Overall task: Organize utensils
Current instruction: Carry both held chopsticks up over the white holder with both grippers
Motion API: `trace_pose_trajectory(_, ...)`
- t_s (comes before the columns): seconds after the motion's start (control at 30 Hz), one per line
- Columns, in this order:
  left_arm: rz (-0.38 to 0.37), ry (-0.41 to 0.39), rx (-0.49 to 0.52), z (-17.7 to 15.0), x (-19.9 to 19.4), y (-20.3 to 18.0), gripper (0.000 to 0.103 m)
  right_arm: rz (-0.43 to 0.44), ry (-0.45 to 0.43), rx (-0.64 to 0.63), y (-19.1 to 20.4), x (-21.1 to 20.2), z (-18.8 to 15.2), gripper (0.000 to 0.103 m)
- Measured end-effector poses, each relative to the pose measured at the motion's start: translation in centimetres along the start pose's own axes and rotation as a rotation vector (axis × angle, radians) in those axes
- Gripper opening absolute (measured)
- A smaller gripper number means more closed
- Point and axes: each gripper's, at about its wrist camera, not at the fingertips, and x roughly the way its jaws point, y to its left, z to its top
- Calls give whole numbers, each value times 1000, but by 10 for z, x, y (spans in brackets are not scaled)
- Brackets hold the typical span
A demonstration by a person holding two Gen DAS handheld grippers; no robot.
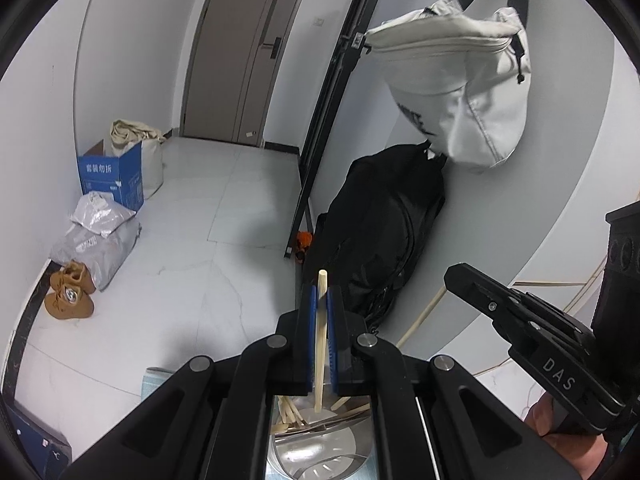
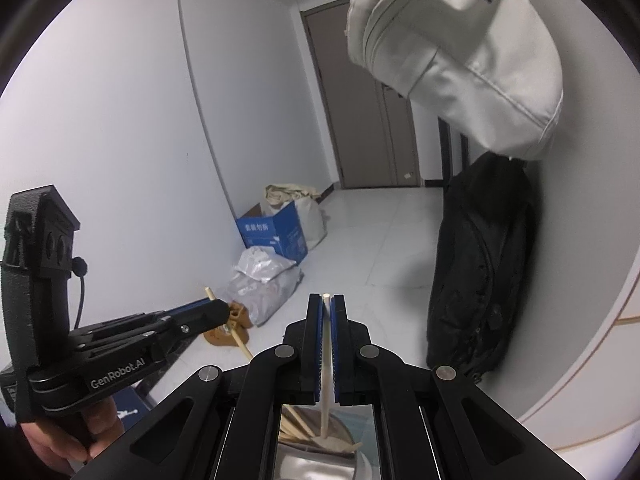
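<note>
My left gripper [image 1: 320, 292] is shut on a wooden chopstick [image 1: 319, 344] that stands nearly upright between its blue pads. Under it lies a steel bowl [image 1: 312, 452] with several wooden chopsticks [image 1: 290, 416] in it. At the right edge my right gripper [image 1: 450, 276] holds a second chopstick [image 1: 424, 314]. In the right wrist view, my right gripper [image 2: 327, 300] is shut on that pale chopstick [image 2: 327, 360], above the same bowl [image 2: 304, 464]. To the left, my left gripper [image 2: 220, 308] grips its slanted chopstick [image 2: 240, 344].
A black bag [image 1: 380, 232] leans on the right wall, with a white bag [image 1: 460, 80] hanging above it. On the tiled floor at left are a blue box [image 1: 112, 176], grey parcels [image 1: 96, 240] and brown shoes [image 1: 70, 292]. A person's hand [image 2: 60, 440] holds the left gripper.
</note>
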Motion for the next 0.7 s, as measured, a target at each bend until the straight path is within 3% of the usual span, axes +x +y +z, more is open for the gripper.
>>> trace_pose_trajectory(0.4,-20,8,9,-8,6,1,1,-5,55,-49,5,21,-15,3)
trace_pose_trajectory(0.7,-91,61,23,-12,10,3,1,16,90,-40,6,28,-27,3)
